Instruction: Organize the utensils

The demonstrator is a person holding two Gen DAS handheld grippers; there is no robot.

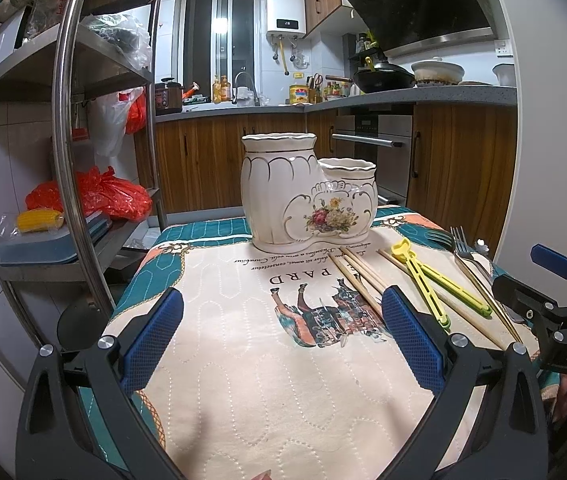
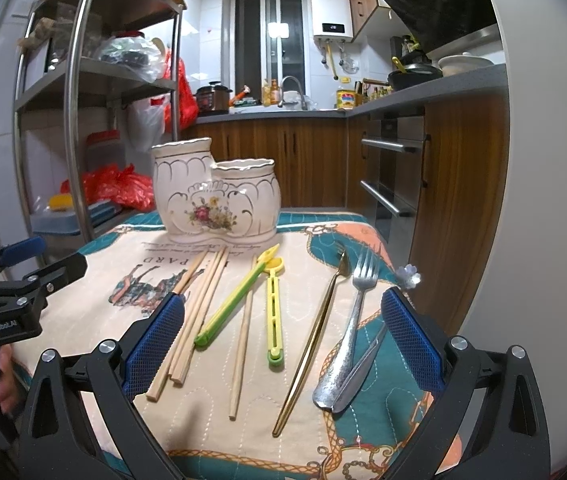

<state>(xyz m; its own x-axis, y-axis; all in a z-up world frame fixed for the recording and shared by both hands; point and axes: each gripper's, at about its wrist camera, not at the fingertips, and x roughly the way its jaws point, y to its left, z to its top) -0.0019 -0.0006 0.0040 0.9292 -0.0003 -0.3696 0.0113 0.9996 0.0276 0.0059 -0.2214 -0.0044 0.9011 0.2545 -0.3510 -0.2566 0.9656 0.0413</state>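
Ceramic holder (image 2: 215, 196) behind loose chopsticks (image 2: 199, 308), fork (image 2: 353, 316), both grippers' fingers (image 1: 151, 340) spread wide, empty

A steel shelving rack (image 1: 95, 128) is holding red plastic bags (image 1: 95, 196) and corn (image 1: 39, 220), while a wok (image 1: 383, 76) is sitting on the counter (image 1: 423, 94) beneath a wall-mounted water heater (image 1: 285, 12).

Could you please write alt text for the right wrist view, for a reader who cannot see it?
The open right gripper hovers over loose utensils on a printed quilted tablecloth: wooden chopsticks, yellow-green plastic training chopsticks, a slim gold spoon and a silver metal fork. Behind stands an empty white floral ceramic two-compartment holder.
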